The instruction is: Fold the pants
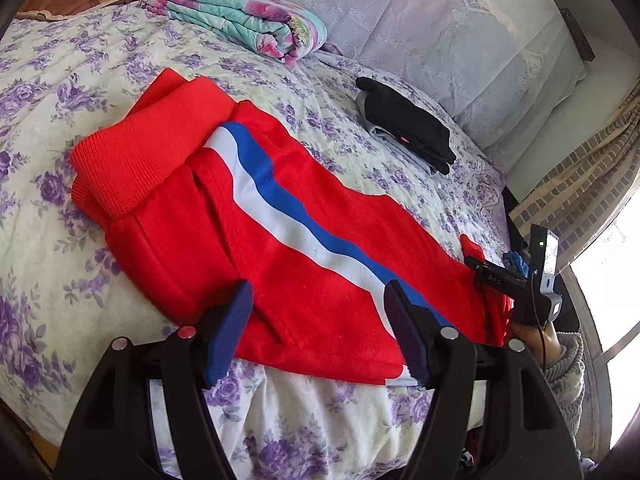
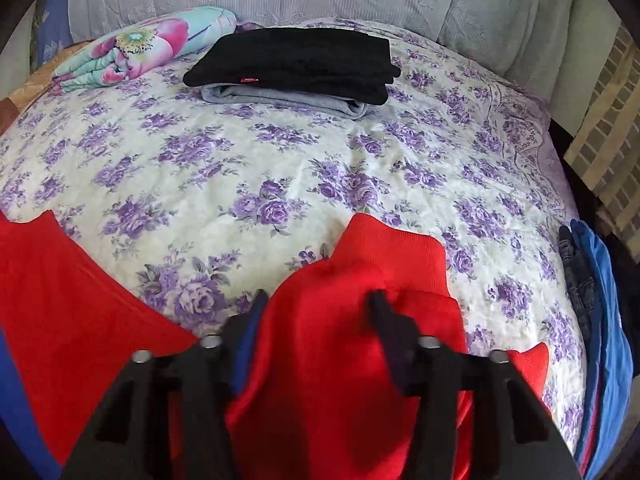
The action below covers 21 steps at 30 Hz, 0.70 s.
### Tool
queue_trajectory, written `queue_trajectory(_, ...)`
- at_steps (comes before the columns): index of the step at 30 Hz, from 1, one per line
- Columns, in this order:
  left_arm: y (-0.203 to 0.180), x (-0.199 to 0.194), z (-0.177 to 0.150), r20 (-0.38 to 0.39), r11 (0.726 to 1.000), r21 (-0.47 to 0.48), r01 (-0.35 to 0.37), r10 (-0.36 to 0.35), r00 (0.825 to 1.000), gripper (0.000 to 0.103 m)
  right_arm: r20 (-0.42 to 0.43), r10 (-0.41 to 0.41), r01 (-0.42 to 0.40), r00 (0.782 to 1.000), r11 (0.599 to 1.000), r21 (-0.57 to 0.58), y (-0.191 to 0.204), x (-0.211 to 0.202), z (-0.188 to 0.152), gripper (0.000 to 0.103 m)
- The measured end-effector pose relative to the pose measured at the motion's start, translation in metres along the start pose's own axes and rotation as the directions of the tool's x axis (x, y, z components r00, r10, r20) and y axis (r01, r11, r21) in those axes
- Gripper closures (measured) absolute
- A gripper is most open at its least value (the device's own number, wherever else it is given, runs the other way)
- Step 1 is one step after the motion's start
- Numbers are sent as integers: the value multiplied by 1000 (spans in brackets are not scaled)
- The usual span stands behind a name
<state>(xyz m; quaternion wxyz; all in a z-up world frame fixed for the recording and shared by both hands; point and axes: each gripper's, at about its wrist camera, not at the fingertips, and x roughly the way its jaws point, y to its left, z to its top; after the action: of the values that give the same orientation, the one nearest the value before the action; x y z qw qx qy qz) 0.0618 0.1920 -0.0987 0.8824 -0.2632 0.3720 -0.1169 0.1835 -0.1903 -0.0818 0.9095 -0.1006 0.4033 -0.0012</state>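
Both jaws stand spread. On the left gripper they hover wide apart over the near edge of the red pants. On the right gripper they straddle a raised bunch of the pants' leg end, whether gripping it I cannot tell. These pants lie across the flowered bed, with a white and blue stripe. Farther back rest a black folded garment on a grey one, and a folded floral blanket.
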Motion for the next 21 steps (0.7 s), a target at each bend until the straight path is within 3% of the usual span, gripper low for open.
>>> queue_trajectory(1,-1,0,0,1,1000,1,-2,2,1000,35,28,16,-16,999,1000,24,-7,-7,-2,90)
queue_trajectory(2,-2,1,-1,1,1000,5,-5,5,1000,35,66,45,-49,997,997,58,-17,-15,-4,93)
queue_trajectory(4,-3,1,-2,1,1000,11,-12,11,1000,34,141,110,-130,984,982,137,-41,-36,-12,94)
queue_trajectory(6,-3,0,-2,2,1000,10,-13,13,1000,33,208,188,-237,960,942,239,-70,-57,-26,95)
queue_trajectory(9,-3,0,-2,2,1000,11,-16,16,1000,33,305,295,-408,905,804,433,-124,-81,-67,95)
queue_trajectory(11,-4,1,-3,2,1000,17,-18,18,1000,32,302,326,-442,896,710,548,-153,-80,-101,94)
queue_trajectory(12,-4,2,-3,1,1000,21,-19,19,1000,32,264,345,-433,901,674,598,-162,-74,-117,90)
queue_trajectory(14,-6,3,-4,2,999,32,-29,29,1000,29,237,357,-415,904,593,690,-178,-68,-145,56)
queue_trajectory(17,-9,4,-5,5,998,47,-50,50,999,28,277,351,-436,895,549,713,-193,-73,-164,44)
queue_trajectory(21,-12,6,-5,7,997,54,-61,60,998,26,313,473,-525,824,427,736,-191,-52,-166,44)
